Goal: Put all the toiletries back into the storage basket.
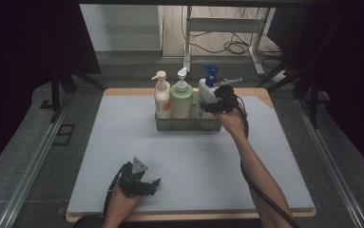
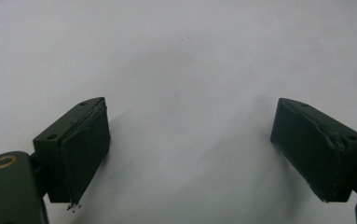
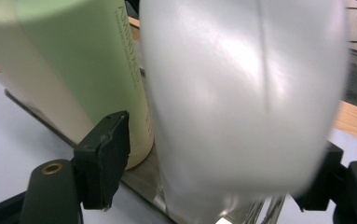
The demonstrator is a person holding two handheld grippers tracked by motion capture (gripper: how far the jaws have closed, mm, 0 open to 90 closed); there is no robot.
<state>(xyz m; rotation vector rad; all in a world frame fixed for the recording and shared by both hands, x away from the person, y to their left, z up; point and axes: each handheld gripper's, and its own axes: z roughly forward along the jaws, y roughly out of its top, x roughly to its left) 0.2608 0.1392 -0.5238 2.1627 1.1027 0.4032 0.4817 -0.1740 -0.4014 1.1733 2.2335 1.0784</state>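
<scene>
High view: right gripper point(image 1: 216, 105) is at the white spray bottle point(image 1: 205, 97) standing in the wire caddy point(image 1: 187, 124), upper middle of frame.
Its jaws straddle the bottle; pads look just off it, so I'd say placing or releasing. Next: back out cleanly. Left gripper point(image 1: 147, 185) rests open and empty, lower left on the worktop point(image 1: 122, 137).

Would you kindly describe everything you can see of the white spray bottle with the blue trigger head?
The spray bottle has a white, slightly translucent plastic-looking body and a blue trigger head. It stands upright at the right end of the grey caddy, beside the green pump bottle. The right gripper reaches it from the right, its jaws either side of the body. In the right gripper view the bottle sits between the jaws, with a gap at the left pad; contact on the other side can't be told.
</scene>
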